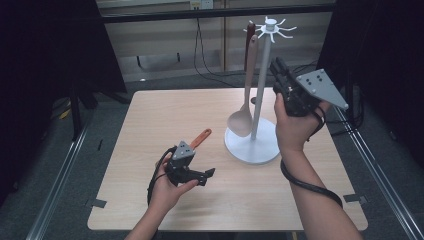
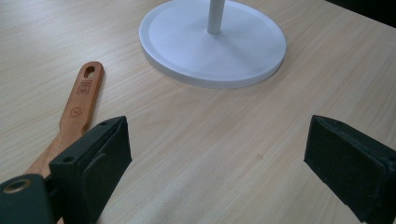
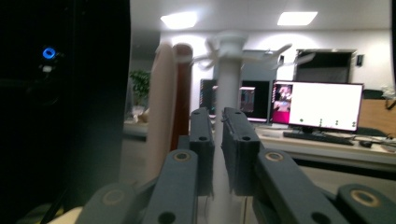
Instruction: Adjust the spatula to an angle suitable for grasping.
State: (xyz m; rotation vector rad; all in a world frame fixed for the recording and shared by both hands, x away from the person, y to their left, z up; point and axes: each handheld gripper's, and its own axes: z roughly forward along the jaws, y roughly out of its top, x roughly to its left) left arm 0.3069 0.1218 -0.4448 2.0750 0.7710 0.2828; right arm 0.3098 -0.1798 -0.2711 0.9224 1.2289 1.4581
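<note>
A white utensil stand [image 1: 262,90] rises from a round base [image 2: 252,51] on the wooden table [image 1: 165,110]. From its hooked crown [image 1: 271,26] hangs a beige spoon [image 1: 246,100], and behind it a dark red utensil [image 1: 250,29]. My right gripper [image 1: 278,66] is held high beside the pole, just under the crown. Its jaws stand a narrow gap apart with nothing between them [image 3: 218,119]; the two handles [image 3: 161,107] hang left of them. My left gripper [image 1: 207,176] rests low and open [image 2: 217,154]. A wooden-handled utensil [image 2: 79,100] lies beside its left jaw, untouched.
The table's near edge [image 1: 225,227] runs just in front of the left hand. Black cables [image 1: 205,70] lie on the floor beyond the far edge. Dark curtains stand at both sides. Monitors [image 3: 317,105] glow far behind the stand.
</note>
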